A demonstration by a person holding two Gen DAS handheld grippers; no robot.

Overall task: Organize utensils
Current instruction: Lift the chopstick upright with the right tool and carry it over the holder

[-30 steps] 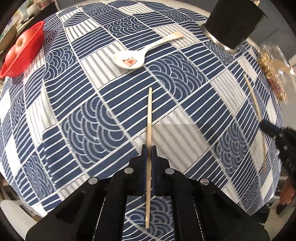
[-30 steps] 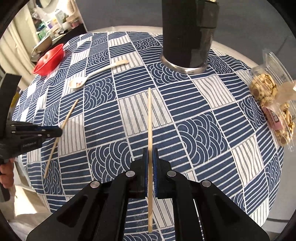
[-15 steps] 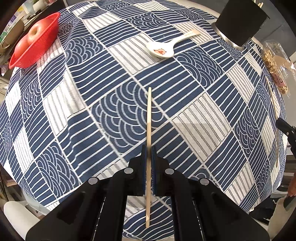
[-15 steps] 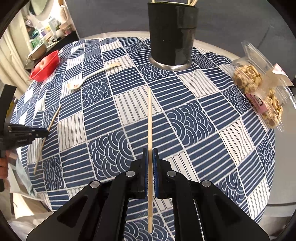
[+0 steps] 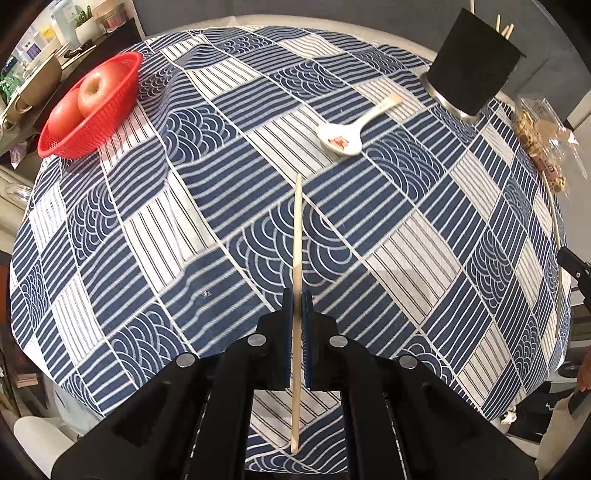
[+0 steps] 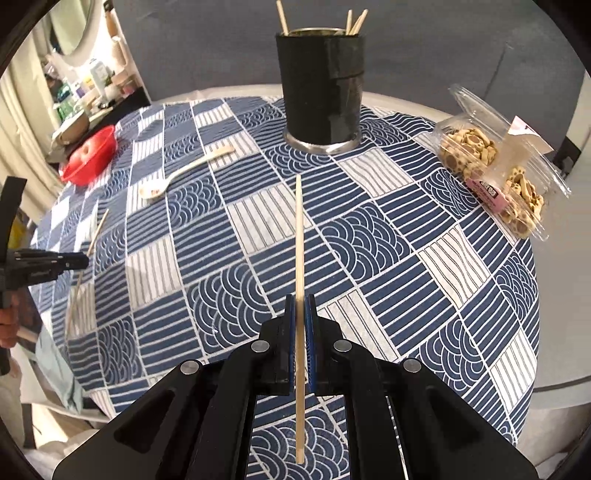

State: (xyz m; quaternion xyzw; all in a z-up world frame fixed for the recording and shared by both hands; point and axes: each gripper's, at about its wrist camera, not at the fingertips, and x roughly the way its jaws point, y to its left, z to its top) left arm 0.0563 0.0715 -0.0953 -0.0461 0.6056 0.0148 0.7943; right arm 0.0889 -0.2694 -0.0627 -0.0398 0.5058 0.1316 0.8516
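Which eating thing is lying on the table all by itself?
The white spoon. It lies flat on the tablecloth with nothing holding it. Each pair of tongs pinches one chopstick, left and right, and the other chopsticks stand in the black holder.

I see even, bright indoor light on both feeds; strong fisheye bulge bends the counter [image 5: 406, 44] edge, with black vignette in the corners. Slight motion blur softens the cloth [image 5: 207, 258] in my left view, and the cookie box [image 6: 495, 173] shows mild glare
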